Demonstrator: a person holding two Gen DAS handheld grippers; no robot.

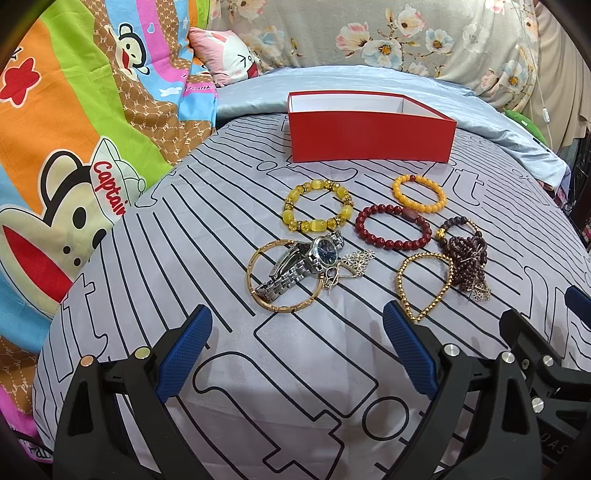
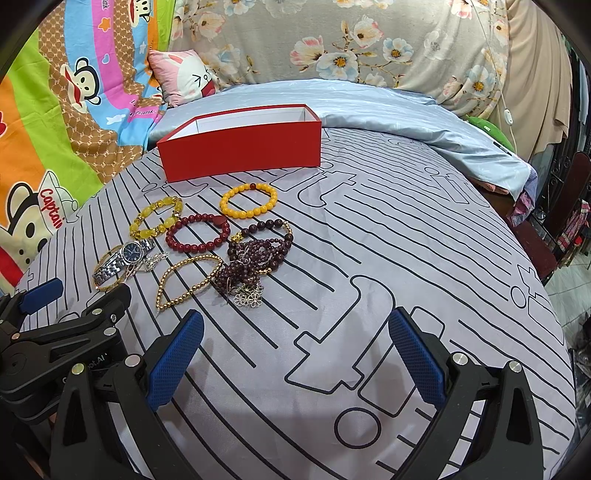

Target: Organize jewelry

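An open red box (image 1: pixel 371 138) (image 2: pixel 242 151) with a white inside stands at the back of the grey lined bedspread. In front of it lie a yellow glass-bead bracelet (image 1: pixel 318 206) (image 2: pixel 157 218), an orange bead bracelet (image 1: pixel 419 193) (image 2: pixel 248 201), a dark red bead bracelet (image 1: pixel 393 227) (image 2: pixel 197 233), a silver watch (image 1: pixel 304 264) (image 2: pixel 123 260) across a gold bangle (image 1: pixel 286 275), a gold bead chain (image 1: pixel 424 286) (image 2: pixel 188 280) and a tangled garnet strand (image 1: pixel 467 262) (image 2: pixel 255 260). My left gripper (image 1: pixel 297 350) is open just short of the watch. My right gripper (image 2: pixel 295 360) is open, right of the pile.
A bright cartoon-monkey quilt (image 1: pixel 70 155) rises on the left. A light blue blanket (image 2: pixel 406 114) and floral cushions (image 1: pixel 388 33) lie behind the box. A small pink pillow (image 2: pixel 184 77) sits at the back left. The bed edge drops off on the right (image 2: pixel 554 288).
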